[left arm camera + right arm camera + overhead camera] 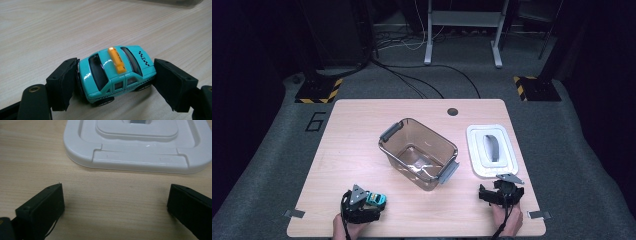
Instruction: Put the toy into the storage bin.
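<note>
At the lower left of the high view, the left tool [373, 201] pinches a turquoise toy taxi [376, 200] that sits on the table [347, 150]. In the left gripper view its pads press the toy taxi [117, 73] nose and tail, with the wheels on the wood and the yellow roof sign [116, 60] facing up. To do this step well, I would keep the squeeze firm, since the glossy rounded ends could slip out, and lift straight up before swinging toward the bin, high enough to pass over its rim.

In the middle of the high view stands the clear brown bin [419, 152], open at the top, turned at an angle, with grey handles at two ends; nothing appears to lie inside it. Its wall is thin and light, so a knock from the tool could shove it.

To the right lies the white lid [491, 151], flat on the table and well apart from the bin, its grey handle up. At the lower right, the right tool [502, 192] rests just short of the lid [137, 142], its jaws spread wide with only bare wood between them.
</note>
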`<action>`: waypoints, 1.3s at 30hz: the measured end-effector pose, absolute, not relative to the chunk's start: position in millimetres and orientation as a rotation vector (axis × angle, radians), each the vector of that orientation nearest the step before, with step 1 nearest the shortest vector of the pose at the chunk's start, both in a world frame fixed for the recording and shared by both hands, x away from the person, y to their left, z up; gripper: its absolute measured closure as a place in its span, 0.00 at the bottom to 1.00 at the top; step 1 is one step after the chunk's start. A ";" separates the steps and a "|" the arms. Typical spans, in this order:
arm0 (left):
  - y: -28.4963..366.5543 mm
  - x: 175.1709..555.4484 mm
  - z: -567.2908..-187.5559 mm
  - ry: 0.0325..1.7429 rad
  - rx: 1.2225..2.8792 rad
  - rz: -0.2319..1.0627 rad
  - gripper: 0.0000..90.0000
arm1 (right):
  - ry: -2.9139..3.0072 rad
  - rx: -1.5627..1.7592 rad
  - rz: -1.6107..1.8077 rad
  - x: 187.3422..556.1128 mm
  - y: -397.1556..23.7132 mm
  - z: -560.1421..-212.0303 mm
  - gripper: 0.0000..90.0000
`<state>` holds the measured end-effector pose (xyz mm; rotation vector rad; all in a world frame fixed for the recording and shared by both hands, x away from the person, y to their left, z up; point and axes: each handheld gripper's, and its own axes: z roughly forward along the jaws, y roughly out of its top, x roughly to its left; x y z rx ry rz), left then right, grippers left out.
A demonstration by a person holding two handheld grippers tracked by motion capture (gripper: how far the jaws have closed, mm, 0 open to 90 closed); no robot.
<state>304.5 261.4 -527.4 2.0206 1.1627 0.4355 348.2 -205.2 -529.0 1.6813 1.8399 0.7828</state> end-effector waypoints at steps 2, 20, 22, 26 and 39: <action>262.8 308.3 -528.3 1.124 2.025 0.417 0.25 | 1.840 1.681 0.783 348.3 -205.2 -529.0 0.00; 251.4 313.9 -527.8 1.229 1.984 0.469 0.23 | 1.839 1.681 0.782 348.4 -205.1 -529.0 0.01; 246.9 312.5 -527.8 1.265 1.981 0.502 0.23 | 1.839 1.681 0.782 348.4 -205.1 -529.0 0.01; 243.7 308.7 -528.4 1.306 1.949 0.532 0.17 | 1.840 1.679 0.782 348.5 -205.3 -529.1 0.01; 242.5 309.1 -529.0 1.260 1.979 0.532 0.25 | 1.832 1.685 0.787 348.1 -205.7 -528.9 0.02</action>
